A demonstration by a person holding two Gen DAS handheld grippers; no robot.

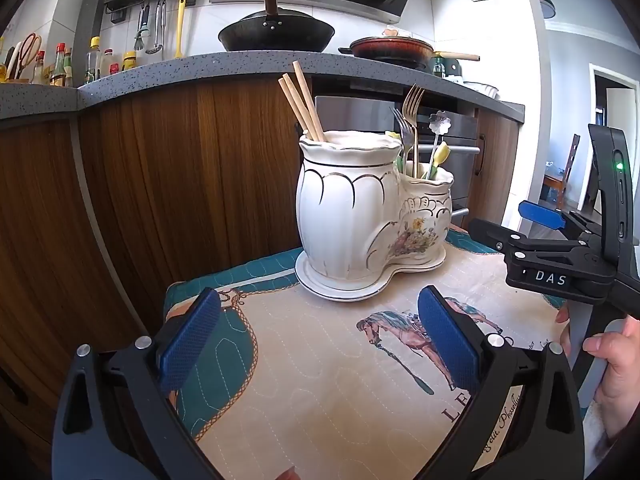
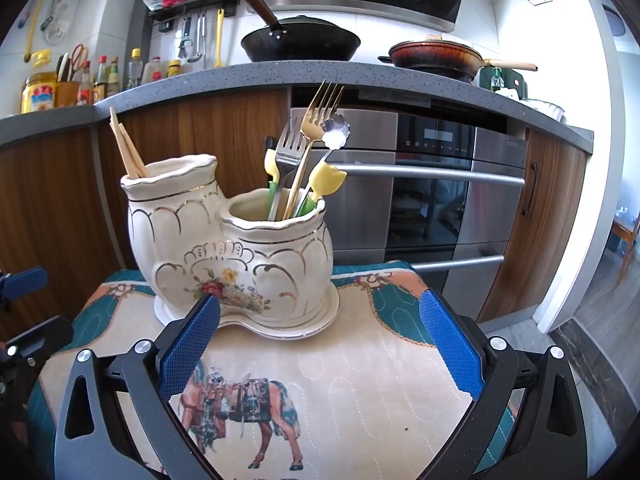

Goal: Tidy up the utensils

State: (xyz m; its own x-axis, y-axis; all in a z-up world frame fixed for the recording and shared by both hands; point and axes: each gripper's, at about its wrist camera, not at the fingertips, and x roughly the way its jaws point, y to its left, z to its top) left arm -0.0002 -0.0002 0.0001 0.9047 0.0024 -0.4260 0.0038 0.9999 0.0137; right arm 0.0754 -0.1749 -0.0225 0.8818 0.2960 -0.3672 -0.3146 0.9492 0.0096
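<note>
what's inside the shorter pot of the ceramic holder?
Shorter pot: gold fork, silver fork, flower-bowl spoon, two yellow tulip-topped utensils. Their lower ends are hidden by the pot wall.

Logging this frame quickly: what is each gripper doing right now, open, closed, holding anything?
Left gripper: open, holding nothing, above the cloth.
Right gripper: open, holding nothing, facing the ceramic holder.

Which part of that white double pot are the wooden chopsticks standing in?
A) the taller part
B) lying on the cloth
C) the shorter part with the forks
A: the chopsticks rise from the taller part of the holder, while the forks stand in the shorter part.
</note>
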